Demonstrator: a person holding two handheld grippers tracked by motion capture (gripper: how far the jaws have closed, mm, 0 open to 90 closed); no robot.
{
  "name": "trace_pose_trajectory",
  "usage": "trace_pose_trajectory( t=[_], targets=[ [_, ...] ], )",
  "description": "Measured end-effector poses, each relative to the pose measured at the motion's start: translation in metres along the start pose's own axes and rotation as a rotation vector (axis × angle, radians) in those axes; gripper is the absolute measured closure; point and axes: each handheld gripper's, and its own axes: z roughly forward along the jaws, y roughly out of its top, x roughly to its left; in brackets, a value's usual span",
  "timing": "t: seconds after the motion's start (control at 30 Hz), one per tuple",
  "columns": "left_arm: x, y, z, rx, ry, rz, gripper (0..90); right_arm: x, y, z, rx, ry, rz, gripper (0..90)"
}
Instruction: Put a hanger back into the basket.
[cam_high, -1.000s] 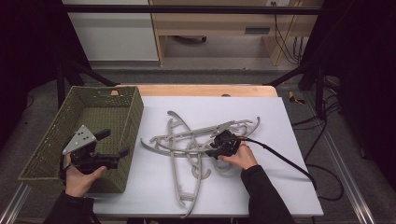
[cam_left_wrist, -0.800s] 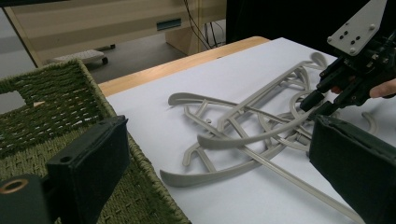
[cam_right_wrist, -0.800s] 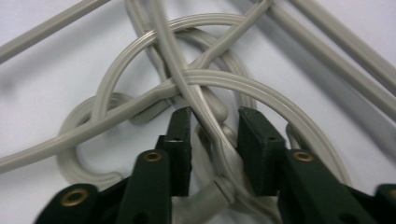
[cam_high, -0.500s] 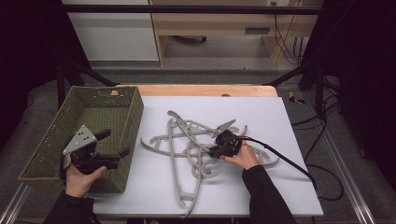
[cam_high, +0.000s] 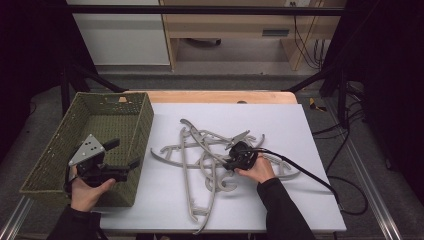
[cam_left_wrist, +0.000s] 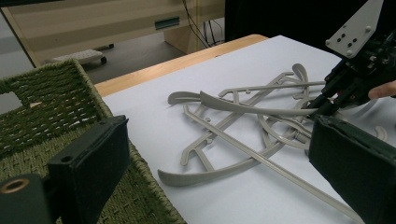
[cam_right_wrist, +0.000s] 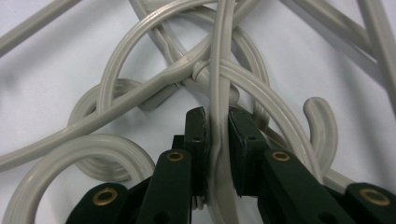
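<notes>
On the white table, the right gripper (cam_right_wrist: 216, 128) now pinches a grey hanger (cam_right_wrist: 218, 70), lifting it off the pile. The left gripper (cam_high: 122, 162) idles wide open over the basket (cam_high: 55, 150). Probably basket-bound.

The desk (cam_high: 300, 125) is covered by a white top, with a wooden edge exposed at its far side. A tangle of grey plastic hangers (cam_high: 200, 160) is spread across its middle. A green woven basket (cam_high: 132, 130) is set at its left edge.

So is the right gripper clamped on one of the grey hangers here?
Yes: in the right gripper view, the right gripper has both black jaws pressed against a thin arm of a grey hanger running between them.
</notes>
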Motion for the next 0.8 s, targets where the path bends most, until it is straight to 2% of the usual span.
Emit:
trace_pose_trajectory(
  t=[0.2, 0.3, 0.47, 0.63, 0.73, 0.8],
  targets=[
    [-0.001, 0.001, 0.000, -0.005, -0.002, 0.004, 5.1, 0.001, 0.001, -0.015, -0.015, 0.012, -0.006, 81.1],
    [-0.001, 0.001, 0.000, -0.006, -0.004, 0.007, 5.1, 0.001, 0.002, -0.024, -0.027, -0.003, -0.025, 81.4],
    [-0.003, 0.002, -0.001, -0.009, -0.007, 0.009, 5.2, 0.001, 0.002, -0.041, -0.045, -0.008, -0.027, 81.9],
    [-0.006, 0.003, -0.001, -0.012, -0.012, 0.018, 5.3, 0.005, 0.002, -0.058, -0.069, 0.021, -0.021, 82.2],
    [-0.010, 0.005, -0.002, -0.016, -0.016, 0.029, 5.4, 0.008, 0.003, -0.066, -0.073, 0.029, -0.047, 82.4],
    [-0.013, 0.007, -0.003, -0.020, -0.023, 0.040, 5.4, 0.012, 0.003, -0.075, -0.087, 0.037, -0.046, 82.5]
  ],
)
